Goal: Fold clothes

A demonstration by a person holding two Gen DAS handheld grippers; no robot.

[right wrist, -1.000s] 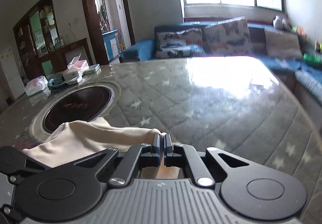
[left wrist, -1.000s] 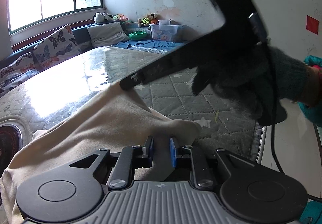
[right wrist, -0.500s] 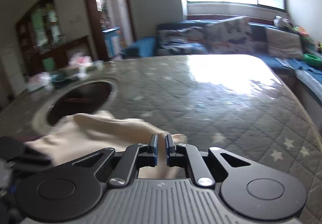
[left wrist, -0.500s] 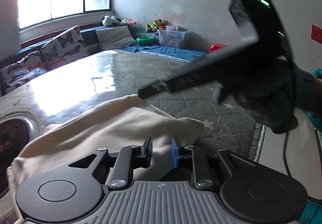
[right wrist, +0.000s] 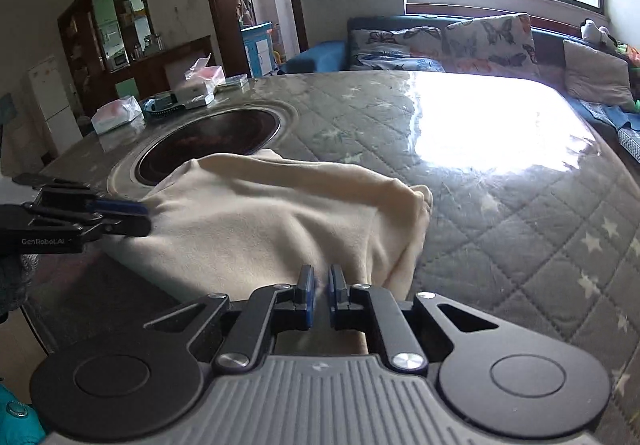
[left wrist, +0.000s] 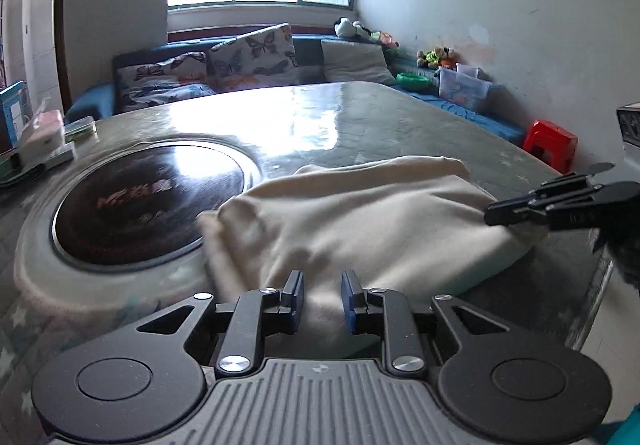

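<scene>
1. Cream cloth (left wrist: 360, 213) lies bunched on the quilted table (right wrist: 520, 205), near the front edge, one end touching the dark round hob (left wrist: 148, 201)
2. My left claw (left wrist: 320, 295): jaws apart, just been widening, cloth under them but not pinched
3. My right claw (right wrist: 319, 295): jaws together, near edge of cloth at the tips; a pinch I can't confirm
4. Looks soft, light, floppy; will sag and slide on the glossy top
5. Best hold, I judge: two corners of one edge, pinch both layers
</scene>
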